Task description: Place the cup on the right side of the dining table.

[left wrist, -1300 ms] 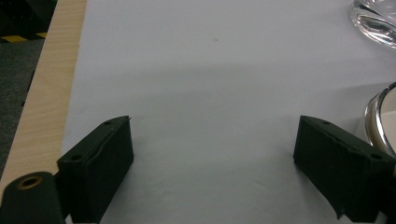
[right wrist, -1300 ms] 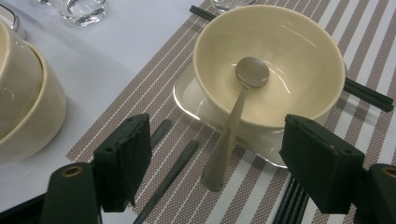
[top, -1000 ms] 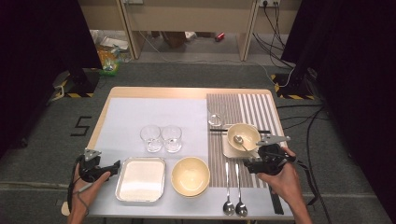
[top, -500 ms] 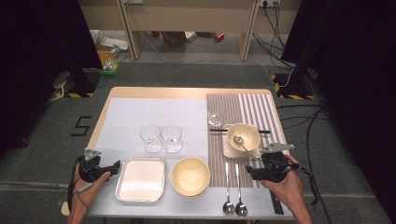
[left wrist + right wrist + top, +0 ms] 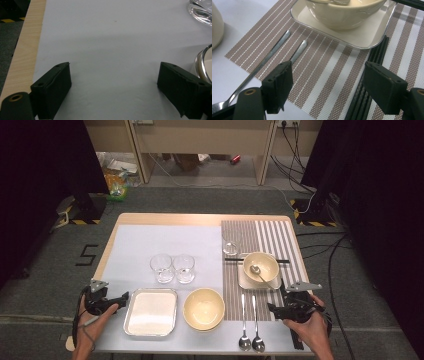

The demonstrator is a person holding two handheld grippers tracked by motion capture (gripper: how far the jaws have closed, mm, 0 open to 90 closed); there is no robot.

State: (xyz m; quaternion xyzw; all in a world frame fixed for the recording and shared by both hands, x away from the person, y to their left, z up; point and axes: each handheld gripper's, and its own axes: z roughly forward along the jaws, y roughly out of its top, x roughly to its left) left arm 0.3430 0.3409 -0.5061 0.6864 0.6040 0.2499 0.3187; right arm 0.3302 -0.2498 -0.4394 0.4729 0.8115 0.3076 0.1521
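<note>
Black chopsticks [image 5: 362, 105] beside saucer [image 5: 362, 37], ends cut off, right hand-held gripper [image 5: 327, 85] agape above them, left hand-held gripper [image 5: 113, 87] agape, empty.

Both forearms come in over the table's near edge, the left gripper [image 5: 121, 298] at the near left corner and the right gripper [image 5: 272, 308] at the near right corner, each with jaws spread wide and nothing between them.
</note>
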